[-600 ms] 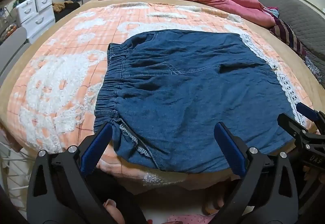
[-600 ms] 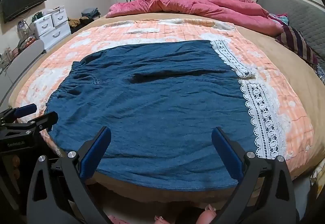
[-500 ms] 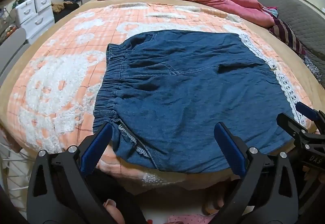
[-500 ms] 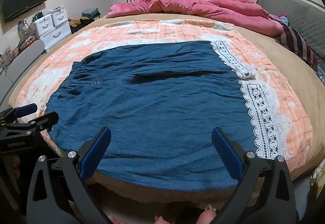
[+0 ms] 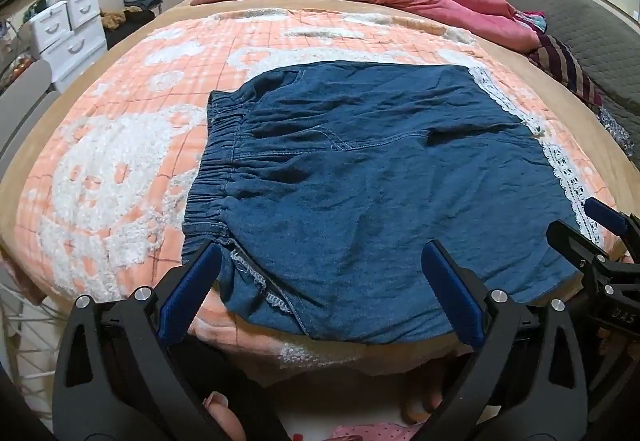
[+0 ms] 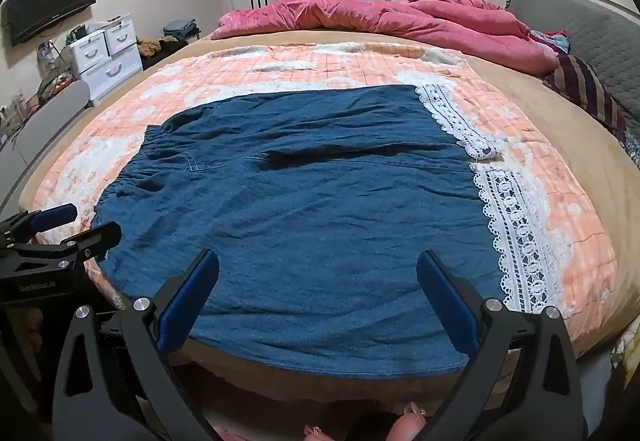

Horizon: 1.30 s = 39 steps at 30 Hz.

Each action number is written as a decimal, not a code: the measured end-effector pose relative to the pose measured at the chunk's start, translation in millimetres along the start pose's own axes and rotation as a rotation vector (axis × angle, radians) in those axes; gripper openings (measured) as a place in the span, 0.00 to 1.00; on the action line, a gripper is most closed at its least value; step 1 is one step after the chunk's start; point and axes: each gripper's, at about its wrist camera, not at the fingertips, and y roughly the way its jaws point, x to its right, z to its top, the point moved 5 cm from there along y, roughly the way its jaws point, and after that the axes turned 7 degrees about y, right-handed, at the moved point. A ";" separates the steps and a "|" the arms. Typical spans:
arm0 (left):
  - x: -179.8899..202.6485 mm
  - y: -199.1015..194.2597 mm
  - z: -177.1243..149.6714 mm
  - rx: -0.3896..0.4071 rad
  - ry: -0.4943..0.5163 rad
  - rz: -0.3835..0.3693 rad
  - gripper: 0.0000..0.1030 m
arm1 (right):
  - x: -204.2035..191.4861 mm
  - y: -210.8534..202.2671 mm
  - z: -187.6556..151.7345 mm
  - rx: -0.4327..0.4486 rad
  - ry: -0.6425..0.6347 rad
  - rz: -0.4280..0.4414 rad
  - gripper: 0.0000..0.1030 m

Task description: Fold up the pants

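pants point(image 5: 372, 177) lay flat on the bed point(image 5: 120, 145), near hem at its front edge. left gripper point(image 5: 320, 265) and right gripper point(image 6: 318, 273) hung over that hem, jaws wide apart, empty. risk: pinching one layer only, or snagging the lace point(image 6: 516, 237), skewing the fold.

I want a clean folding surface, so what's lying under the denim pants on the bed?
The denim pants lie flat on an orange and white checked blanket, over a tan bed cover. Whatever sits directly beneath the denim is covered.
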 end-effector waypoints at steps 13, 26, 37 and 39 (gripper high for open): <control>-1.8 0.9 2.6 0.005 0.004 0.001 0.92 | -0.2 0.7 0.1 -0.001 -0.002 0.000 0.96; -1.0 0.5 3.2 0.004 0.005 0.002 0.92 | -1.0 1.3 0.1 -0.003 -0.003 -0.003 0.96; -2.2 1.9 4.1 0.006 0.004 -0.004 0.92 | -1.2 1.6 0.5 -0.003 -0.003 -0.005 0.96; -2.3 2.1 4.2 0.007 0.004 -0.004 0.92 | -1.3 1.5 0.6 -0.003 -0.003 -0.004 0.96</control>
